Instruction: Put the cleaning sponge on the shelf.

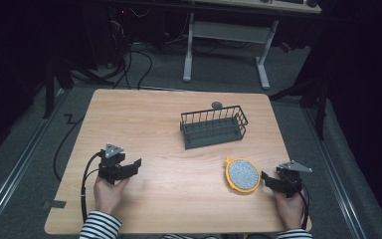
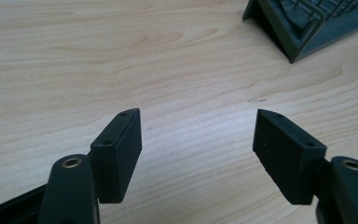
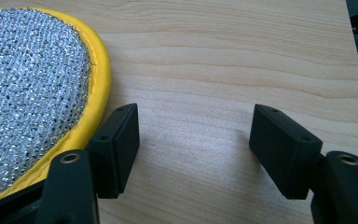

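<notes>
A: Starting with the largest item, the bench: light wood, it carries everything and lies under both tools.

B: Next in size?

A: The wire basket, dark, upright, beyond both tools toward the far side of the bench. It sits ahead and to the right of the left tool, well apart from it. In the left gripper view a corner of the basket shows at upper right, far past the tips.

B: Then the pad?

A: The scouring pad: round, silver mesh face, yellow rim, lying flat on the bench. It is just left of the right tool. In the right gripper view the pad lies beside the left jaw, outside the gap. Its yellow rim runs close along that jaw. I cannot tell whether they touch.

B: State of the right tool?

A: Jaws stand wide, bare wood between them, nothing gripped. A hand holds it low over the bench at the near right.

B: And the left tool?

A: Jaws wide apart too, only bare bench grain between them in its own view. Nothing held. The left hand, in a striped sleeve, carries it at the near left.

B: Smallest item?

A: A small grey round object just behind the basket, farthest from both tools.
</notes>
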